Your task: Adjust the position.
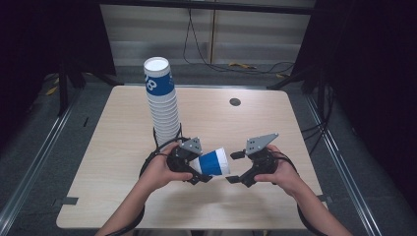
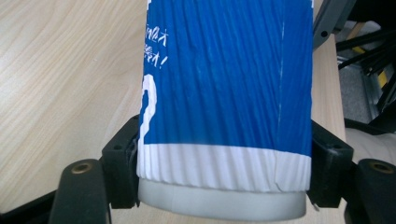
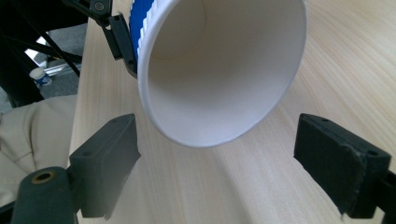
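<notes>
A: We have the left gripper (image 1: 196, 173) clamped on the paper cup (image 1: 213, 162), lower middle of the high view. Cup lies sideways, mouth toward the right of the frame.

B: Confirmed in the left gripper view: both pads squeeze the cup (image 2: 224, 93) near its base, at the white ribbed band low in the frame. Holding the narrow end keeps the rim free for the other hand, we'd guess.

A: Right gripper (image 1: 235, 168) sits just off the mouth, jaws spread, nothing between them. In the right gripper view the open rim (image 3: 219, 70) fills the upper centre and the two black pads stand apart at lower left and lower right, clear of the cup.

B: So it's lined up on the mouth but not gripping. We read it as a handover or a grab at the rim.

A: Likely. The stack of cups (image 1: 162, 101) stands upright, upper left of centre on the table (image 1: 295, 123), just behind the left hand (image 1: 160, 169). The held cup matches it: blue band, white ribs.

B: Whether it's coming off the stack or going onto it, we can't tell.

A: Agreed. Risk we see: thin paper wall, so a hard pinch at the rim would dent it.
</notes>
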